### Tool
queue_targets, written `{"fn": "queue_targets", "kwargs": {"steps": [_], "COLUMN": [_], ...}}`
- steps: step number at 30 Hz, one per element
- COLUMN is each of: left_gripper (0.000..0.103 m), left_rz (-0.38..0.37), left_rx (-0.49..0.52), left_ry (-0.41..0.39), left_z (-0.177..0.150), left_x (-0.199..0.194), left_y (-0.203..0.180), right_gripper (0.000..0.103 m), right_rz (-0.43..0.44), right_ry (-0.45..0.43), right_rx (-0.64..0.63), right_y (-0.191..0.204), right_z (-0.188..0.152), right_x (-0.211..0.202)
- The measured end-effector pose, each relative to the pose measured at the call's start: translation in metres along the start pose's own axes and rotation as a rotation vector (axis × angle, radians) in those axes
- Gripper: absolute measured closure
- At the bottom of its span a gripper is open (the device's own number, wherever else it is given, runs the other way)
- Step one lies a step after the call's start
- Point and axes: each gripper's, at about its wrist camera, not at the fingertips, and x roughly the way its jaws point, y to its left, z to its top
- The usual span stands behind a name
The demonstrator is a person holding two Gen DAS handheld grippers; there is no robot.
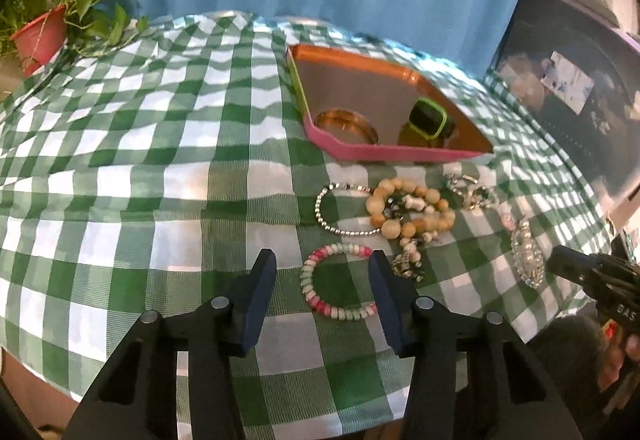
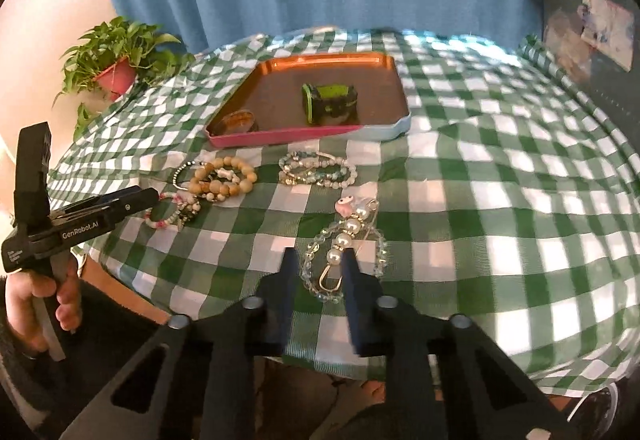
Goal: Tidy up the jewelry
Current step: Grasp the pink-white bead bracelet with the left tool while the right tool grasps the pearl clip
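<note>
Below, the left gripper (image 1: pixel 323 272) held its jaws wide apart around the pink-and-white bead bracelet (image 1: pixel 338 282) on the tabletop (image 1: pixel 120 175). The right gripper (image 2: pixel 320 272) stood open over the pearl-and-crystal bracelet (image 2: pixel 344 252). At twelve o'clock sat the tray (image 2: pixel 280 137), holding a green watch (image 2: pixel 330 103).

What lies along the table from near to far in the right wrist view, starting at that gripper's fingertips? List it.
Right hand-held gripper → clear bead and pearl bracelet → pink bead charm → pale green bead bracelets → tray → green watch.
</note>
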Motion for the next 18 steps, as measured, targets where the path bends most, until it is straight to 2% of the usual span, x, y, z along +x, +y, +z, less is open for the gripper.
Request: {"fn": "queue_targets", "kwargs": {"steps": [2, 5, 7, 10, 12, 13, 14, 15, 18], "left_gripper": [0.056, 0.056, 0.056, 0.056, 0.073, 0.086, 0.092, 0.095, 0.096], "left_rz": [0.036, 0.035, 0.063, 0.124, 0.109, 0.106, 0.099, 0.097, 0.088], "left_rx": [0.003, 0.016, 0.065, 0.146, 0.164, 0.168, 0.166, 0.162, 0.142], "left_ry": [-0.003, -0.005, -0.005, -0.005, -0.008, -0.009, -0.007, -0.006, -0.005], "left_z": [0.0, -0.001, -0.003, -0.007, -0.007, -0.006, -0.006, -0.006, -0.005], "left_x": [0.001, 0.002, 0.003, 0.006, 0.006, 0.007, 0.007, 0.007, 0.006], "left_y": [0.001, 0.002, -0.004, -0.015, -0.019, -0.019, -0.019, -0.019, -0.016], "right_gripper": [0.086, 0.086, 0.084, 0.085, 0.084, 0.084, 0.085, 0.092, 0.094], "right_rz": [-0.014, -0.067, -0.062, -0.104, -0.146, -0.154, -0.151, -0.139, -0.117], "right_ry": [0.026, 0.05, 0.061, 0.052, 0.053, 0.05, 0.047, 0.044, 0.027], "right_rx": [0.009, -0.008, -0.004, -0.042, -0.104, -0.119, -0.119, -0.115, -0.107], "right_y": [-0.002, -0.004, -0.007, -0.001, 0.008, 0.01, 0.01, 0.008, 0.004], "right_z": [0.001, 0.002, 0.002, 0.003, 0.004, 0.004, 0.004, 0.003, 0.001], "right_x": [0.013, 0.026, 0.032, 0.035, 0.039, 0.039, 0.038, 0.038, 0.035]}}
